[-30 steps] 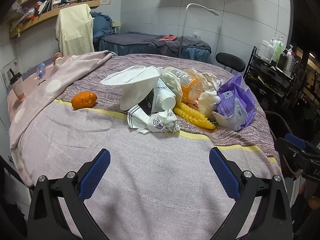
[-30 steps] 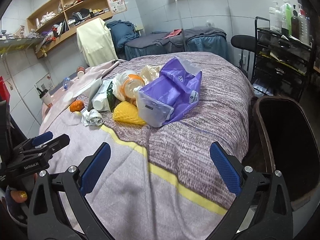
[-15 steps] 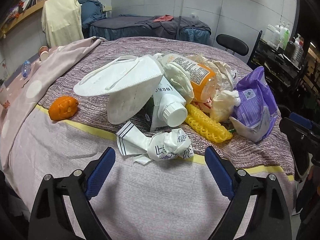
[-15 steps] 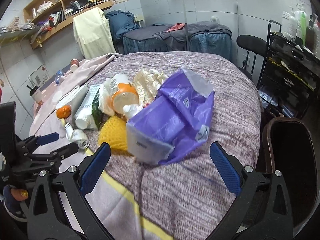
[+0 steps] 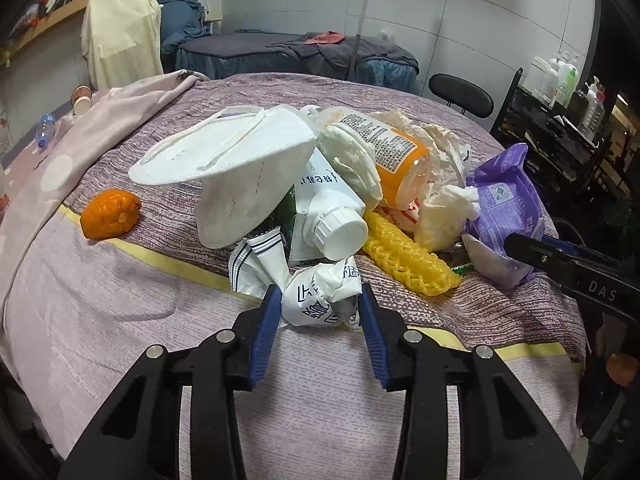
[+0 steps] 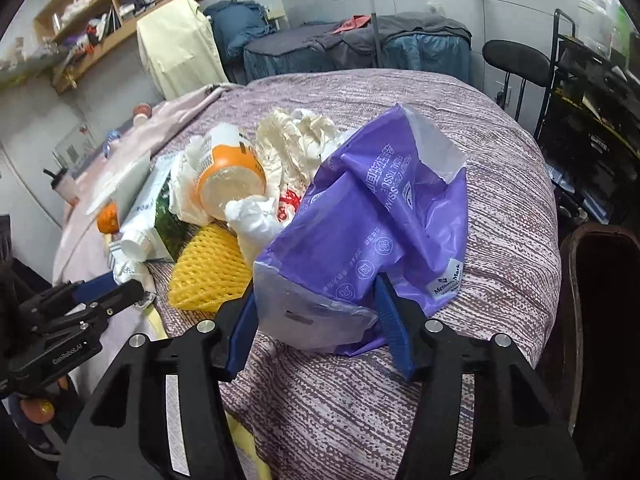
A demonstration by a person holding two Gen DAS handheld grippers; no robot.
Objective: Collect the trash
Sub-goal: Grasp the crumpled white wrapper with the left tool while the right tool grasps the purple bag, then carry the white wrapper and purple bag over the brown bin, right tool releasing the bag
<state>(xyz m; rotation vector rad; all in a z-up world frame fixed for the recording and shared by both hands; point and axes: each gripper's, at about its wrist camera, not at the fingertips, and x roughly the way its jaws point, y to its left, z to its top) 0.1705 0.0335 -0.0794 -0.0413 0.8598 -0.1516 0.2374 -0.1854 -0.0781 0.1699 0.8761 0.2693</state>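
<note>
Trash lies heaped on the bed (image 5: pixel 100 320), across the striped part of the cover near its right edge. My left fingers (image 5: pixel 318 312) pinch the crumpled white wrapper (image 5: pixel 320 292), the piece at the near side of the heap, just on the yellow band of the cover. I take it first because it sits loose and forward, with nothing on top of it.

My right fingers (image 6: pixel 316 312) straddle the low end of the purple tissue pack (image 6: pixel 360 240), with both blue pads touching its clear plastic. The film appears gathered between them, so I judge the grip as made or nearly made; the pack rests on the bed.

Behind the wrapper, the white face mask (image 5: pixel 240 168) leans over the white tube (image 5: pixel 332 220), and the orange bottle (image 5: pixel 384 152) lies on its side between tissues. The yellow foam net (image 5: pixel 404 256) lies flat between wrapper and pack. An orange fruit (image 5: pixel 110 214) sits apart toward the left edge.

The dark bin (image 6: pixel 600 320) stands beside the right edge of the bed, placed within reach for the drop. Thin film may slip, so the pinch should hold firm.
</note>
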